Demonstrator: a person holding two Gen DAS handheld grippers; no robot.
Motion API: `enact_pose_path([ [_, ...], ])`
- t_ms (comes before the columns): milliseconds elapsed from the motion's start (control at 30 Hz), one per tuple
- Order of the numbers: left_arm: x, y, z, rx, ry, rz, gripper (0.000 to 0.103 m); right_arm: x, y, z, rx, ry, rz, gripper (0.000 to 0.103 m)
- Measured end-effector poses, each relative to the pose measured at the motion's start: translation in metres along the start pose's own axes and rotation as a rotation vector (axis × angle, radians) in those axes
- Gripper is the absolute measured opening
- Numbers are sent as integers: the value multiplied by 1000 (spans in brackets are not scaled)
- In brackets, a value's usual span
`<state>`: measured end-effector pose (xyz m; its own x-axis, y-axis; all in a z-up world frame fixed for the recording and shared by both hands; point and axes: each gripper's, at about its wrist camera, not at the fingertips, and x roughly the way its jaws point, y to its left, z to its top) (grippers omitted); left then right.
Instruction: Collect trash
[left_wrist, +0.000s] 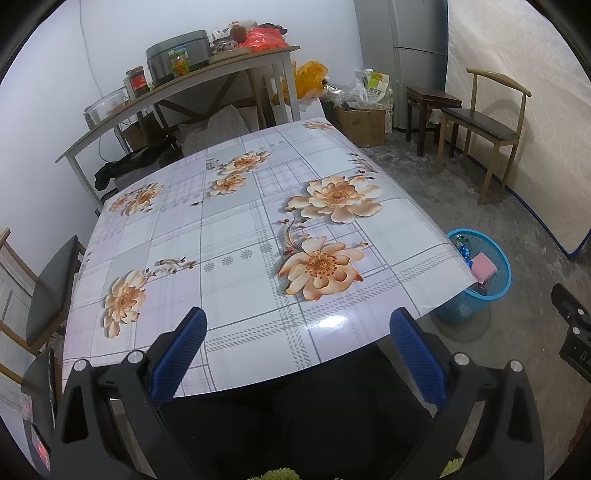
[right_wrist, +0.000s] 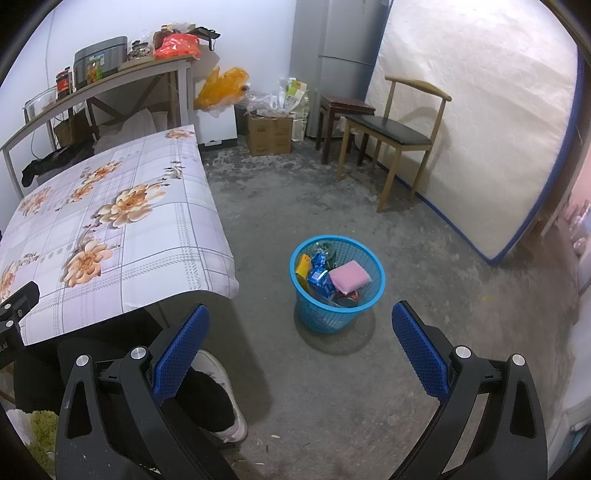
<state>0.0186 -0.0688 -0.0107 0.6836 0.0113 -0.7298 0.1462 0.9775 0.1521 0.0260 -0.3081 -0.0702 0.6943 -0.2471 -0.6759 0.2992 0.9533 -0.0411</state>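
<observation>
Beside the floral-tablecloth table, the blue mesh plastic trash basket sat straight ahead of my right gripper, nearer it than my left gripper; both gaped empty.

A round blue plastic mesh wastebasket is standing upright on the grey concrete floor, just beside the corner of the flowered surface. It is holding a pink rectangular sponge lying on top, with blue foil wrappers and a yellow packet crowding beside it.
</observation>
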Motion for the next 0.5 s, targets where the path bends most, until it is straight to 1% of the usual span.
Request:
enact_pose_path([
  [500, -1, -1, 1, 1, 7, -5, 97, 1, -2, 1, -1, -1, 1, 95],
])
